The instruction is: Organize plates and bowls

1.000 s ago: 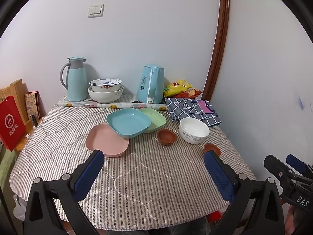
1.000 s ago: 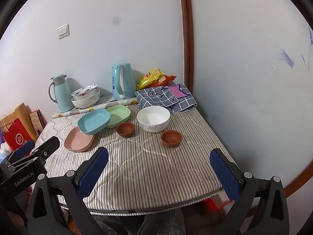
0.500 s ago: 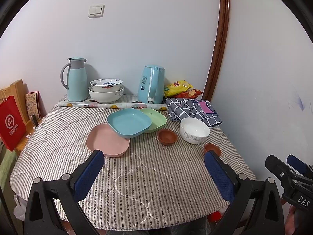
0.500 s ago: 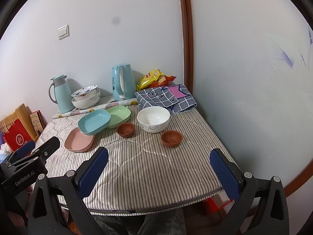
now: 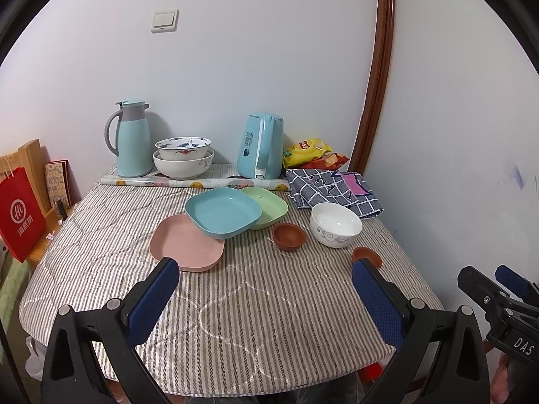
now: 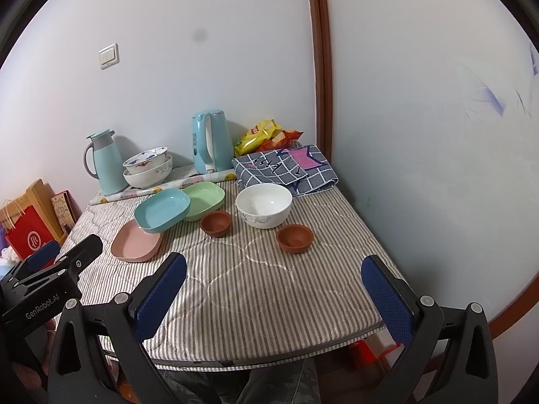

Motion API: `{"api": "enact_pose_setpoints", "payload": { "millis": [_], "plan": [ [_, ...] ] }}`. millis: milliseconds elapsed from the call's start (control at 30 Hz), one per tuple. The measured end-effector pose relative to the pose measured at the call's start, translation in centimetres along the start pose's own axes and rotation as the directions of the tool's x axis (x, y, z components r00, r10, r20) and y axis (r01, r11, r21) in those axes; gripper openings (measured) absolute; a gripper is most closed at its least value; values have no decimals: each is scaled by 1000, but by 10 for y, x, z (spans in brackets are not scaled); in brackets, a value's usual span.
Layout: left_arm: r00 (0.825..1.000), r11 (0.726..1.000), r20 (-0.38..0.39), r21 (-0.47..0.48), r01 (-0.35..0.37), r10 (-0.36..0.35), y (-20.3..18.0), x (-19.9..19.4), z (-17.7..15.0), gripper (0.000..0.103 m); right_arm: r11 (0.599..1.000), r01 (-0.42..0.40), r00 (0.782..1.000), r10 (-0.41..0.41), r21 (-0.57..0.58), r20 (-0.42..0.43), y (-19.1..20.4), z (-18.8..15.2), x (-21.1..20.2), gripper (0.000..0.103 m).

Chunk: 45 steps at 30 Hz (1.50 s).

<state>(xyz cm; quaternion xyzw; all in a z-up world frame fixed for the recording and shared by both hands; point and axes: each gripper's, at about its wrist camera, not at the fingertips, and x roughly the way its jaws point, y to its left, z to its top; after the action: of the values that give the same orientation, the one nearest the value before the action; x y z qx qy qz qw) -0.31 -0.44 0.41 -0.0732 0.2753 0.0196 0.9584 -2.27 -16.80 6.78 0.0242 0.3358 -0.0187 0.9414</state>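
Observation:
A pink plate (image 5: 187, 244) (image 6: 136, 244), a blue plate (image 5: 222, 212) (image 6: 162, 209) overlapping it and a green plate (image 5: 267, 206) (image 6: 204, 198) lie mid-table. Two small brown bowls (image 5: 289, 236) (image 5: 367, 256) (image 6: 215, 224) (image 6: 294, 237) flank a white bowl (image 5: 335, 224) (image 6: 263, 204). Two stacked patterned bowls (image 5: 183, 158) (image 6: 148, 168) stand at the back. My left gripper (image 5: 266, 289) is open and empty over the table's near edge. My right gripper (image 6: 274, 288) is open and empty, near the front edge too.
At the back stand a blue thermos (image 5: 129, 138), a blue kettle (image 5: 261, 149), snack bags (image 5: 308, 153), a rolled sheet (image 5: 195, 183) and a folded checked cloth (image 5: 333, 190). A red bag (image 5: 20, 208) hangs left of the table. Walls close the back and right.
Both grippers have barely shifted; the view is nearly the same. Nothing on the table has moved.

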Motion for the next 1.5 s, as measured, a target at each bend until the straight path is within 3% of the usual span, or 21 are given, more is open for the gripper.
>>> {"api": "enact_pose_setpoints", "payload": {
  "millis": [1067,1500],
  "plan": [
    [1000,1000,3,-1,-8,8,0,0,0,103,1000,-20,1000,20,3,-9,1,3,4,103],
    [999,999,-45,-29,-25,23,18,35,11,103,1000,-24,994,23,-13,-109,8,4,60,103]
  ]
}}
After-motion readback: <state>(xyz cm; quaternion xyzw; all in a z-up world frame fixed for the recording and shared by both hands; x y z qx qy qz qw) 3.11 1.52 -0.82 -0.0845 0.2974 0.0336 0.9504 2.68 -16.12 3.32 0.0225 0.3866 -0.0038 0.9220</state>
